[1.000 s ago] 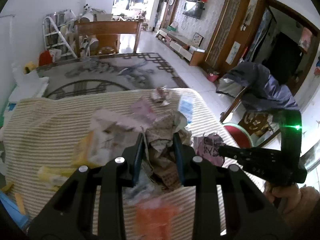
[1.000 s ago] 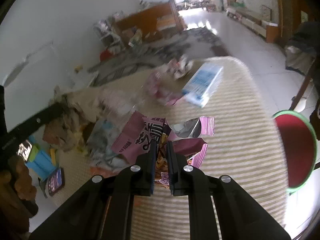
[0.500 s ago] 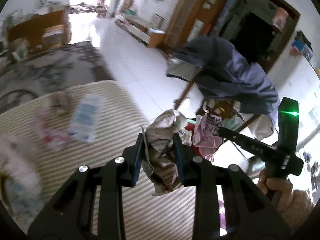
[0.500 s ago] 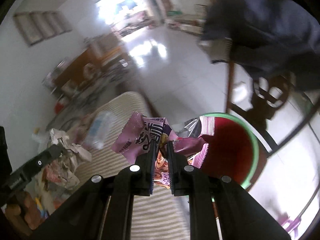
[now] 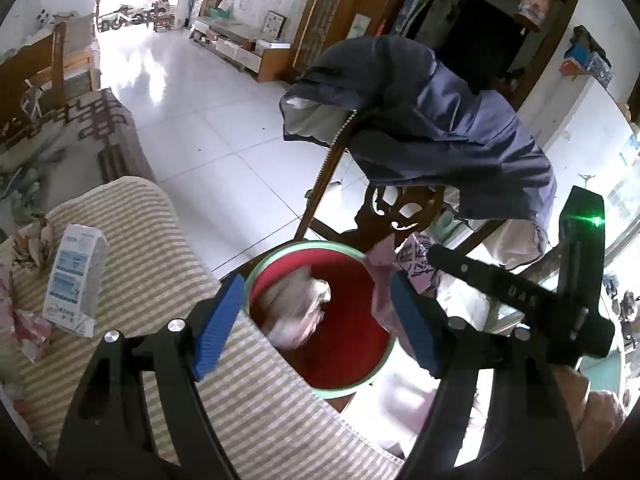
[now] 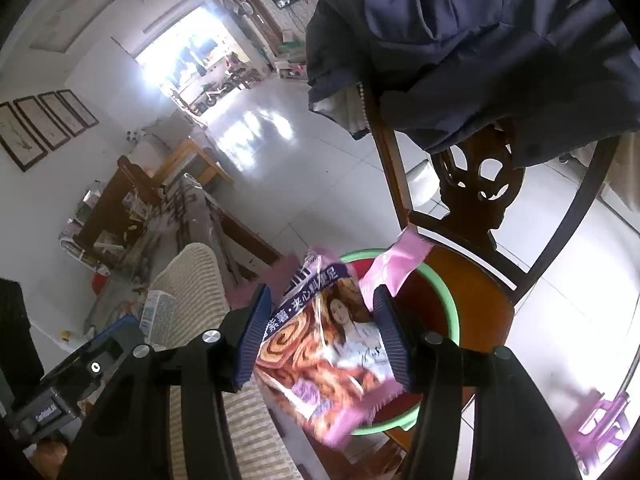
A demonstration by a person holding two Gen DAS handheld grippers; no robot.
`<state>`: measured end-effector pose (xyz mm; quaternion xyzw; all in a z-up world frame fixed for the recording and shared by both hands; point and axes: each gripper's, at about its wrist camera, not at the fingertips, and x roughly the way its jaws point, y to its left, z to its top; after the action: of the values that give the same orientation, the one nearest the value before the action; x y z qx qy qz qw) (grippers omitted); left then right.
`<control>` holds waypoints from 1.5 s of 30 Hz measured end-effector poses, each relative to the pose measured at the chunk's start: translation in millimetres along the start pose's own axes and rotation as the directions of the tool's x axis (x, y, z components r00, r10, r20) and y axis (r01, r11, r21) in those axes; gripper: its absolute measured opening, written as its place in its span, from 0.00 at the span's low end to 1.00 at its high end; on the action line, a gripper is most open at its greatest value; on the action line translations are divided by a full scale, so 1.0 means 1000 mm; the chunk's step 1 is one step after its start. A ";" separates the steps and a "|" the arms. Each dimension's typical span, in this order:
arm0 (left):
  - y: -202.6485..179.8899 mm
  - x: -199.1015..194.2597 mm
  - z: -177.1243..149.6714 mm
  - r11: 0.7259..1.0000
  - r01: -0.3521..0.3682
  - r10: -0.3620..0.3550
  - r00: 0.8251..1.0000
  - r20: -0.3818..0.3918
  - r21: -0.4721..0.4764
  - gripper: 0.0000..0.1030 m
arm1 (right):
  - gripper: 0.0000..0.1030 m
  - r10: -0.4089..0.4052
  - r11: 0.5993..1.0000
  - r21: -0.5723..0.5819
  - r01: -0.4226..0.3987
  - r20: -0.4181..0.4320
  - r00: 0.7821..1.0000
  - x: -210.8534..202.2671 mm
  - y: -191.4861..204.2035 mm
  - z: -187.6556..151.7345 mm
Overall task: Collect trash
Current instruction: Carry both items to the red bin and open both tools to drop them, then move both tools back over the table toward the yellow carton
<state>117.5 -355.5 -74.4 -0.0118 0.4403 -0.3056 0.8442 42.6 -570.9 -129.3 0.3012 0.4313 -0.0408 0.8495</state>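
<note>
1. Over the red basin [image 5: 340,360] with the green rim, both hand-held grippers are hanging, pointing steeply down at it.
2. That basin is sitting on the seat of a carved wooden chair [image 6: 476,184], just beside the edge of the striped table cover [image 5: 160,240].
3. On the left, the left gripper [image 5: 316,320] is spreading its blue-padded jaws, and nothing is sitting between the pads.
4. Below that gap, a crumpled wad of paper [image 5: 298,312] is showing blurred inside the basin, clear of both pads.
5. Next to it, the right gripper [image 6: 324,340] is also opening its jaws, with a purple snack wrapper [image 6: 332,356] between them.
6. That wrapper is spreading out across the gap; its right edge is lying close against the right pad, but I cannot tell whether either pad is pressing on it.
7. Part of the wrapper is hanging over the basin's near rim, and a pink flap of it is sticking up toward the chair back.
8. Seen from the left wrist, the same wrapper is showing as a pink and purple shape at the basin's far right rim, under the right gripper's black finger.
9. Back on the striped cover, a white and blue carton [image 5: 74,280] is lying well apart from the basin, with more scraps of wrapper [image 5: 30,332] just beside it.
10. Draped over the chair back, a dark blue jacket [image 5: 440,120] is hanging above the basin.
11. Behind all this, a white tiled floor [image 5: 208,128] is running toward a bright doorway.
</note>
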 end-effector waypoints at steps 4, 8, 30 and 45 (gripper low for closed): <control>0.010 -0.011 -0.002 0.999 -0.019 0.020 1.000 0.022 -0.026 0.70 | 0.55 -0.003 1.000 -0.019 0.003 0.005 1.000 0.005 0.006 0.001; 0.024 -0.028 -0.008 0.998 -0.026 0.028 0.999 0.038 -0.052 0.70 | 0.58 -0.029 0.998 -0.049 0.030 0.006 1.000 0.008 0.018 -0.001; 0.195 -0.192 -0.115 0.910 -0.238 0.286 0.953 0.099 -0.341 0.72 | 0.68 -0.001 0.969 -0.246 -0.006 -0.027 1.000 0.013 0.187 -0.111; 0.338 -0.290 -0.213 0.637 -0.389 0.548 0.836 0.035 -0.665 0.80 | 0.73 0.115 0.844 -0.513 -0.156 -0.110 0.987 0.023 0.330 -0.195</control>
<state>5.3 125.3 -88.4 -0.2154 0.4015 0.0958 0.8850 27.2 -191.0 -76.1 0.0916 0.4356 0.1485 0.8831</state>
